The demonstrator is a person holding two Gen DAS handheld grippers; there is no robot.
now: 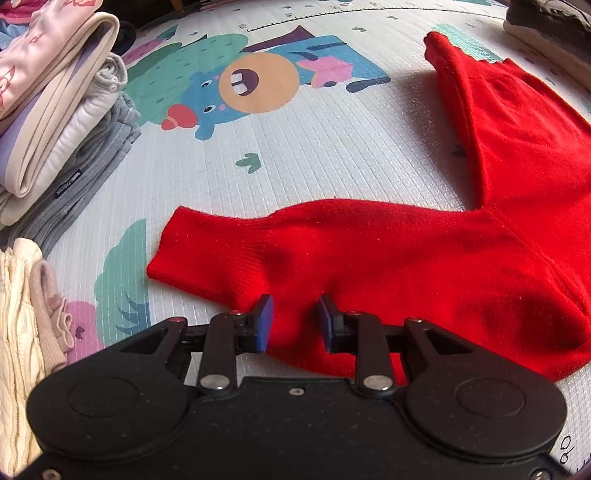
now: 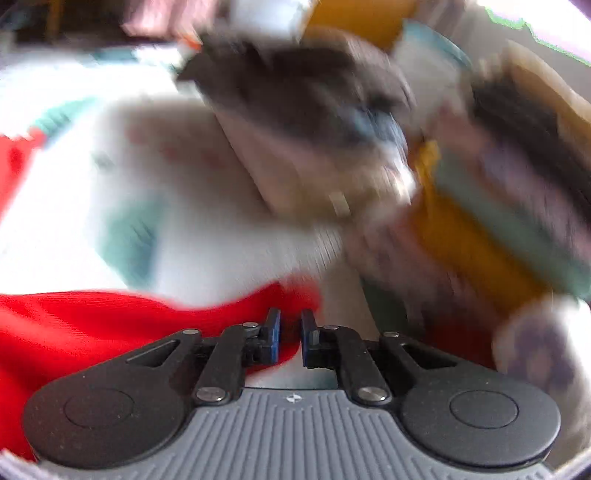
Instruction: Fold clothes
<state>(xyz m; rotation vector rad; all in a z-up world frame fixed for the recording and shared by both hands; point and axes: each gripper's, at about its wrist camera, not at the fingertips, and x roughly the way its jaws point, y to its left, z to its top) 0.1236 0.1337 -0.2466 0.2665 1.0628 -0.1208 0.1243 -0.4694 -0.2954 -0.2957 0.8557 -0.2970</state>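
A red knit sweater (image 1: 461,243) lies spread on the play mat (image 1: 314,147), one sleeve with a ribbed cuff (image 1: 207,251) stretched to the left. My left gripper (image 1: 295,306) hovers just above that sleeve near its lower edge, jaws apart with nothing between them. In the blurred right wrist view the red sweater (image 2: 92,325) fills the lower left. My right gripper (image 2: 290,325) has its jaws close together on a fold of the red cloth.
A stack of folded clothes (image 1: 62,122) stands at the left, with cream and pink garments (image 1: 26,332) below it. A dark folded garment (image 1: 546,22) sits at the far right. The right wrist view shows a blurred pile of clothes (image 2: 369,147).
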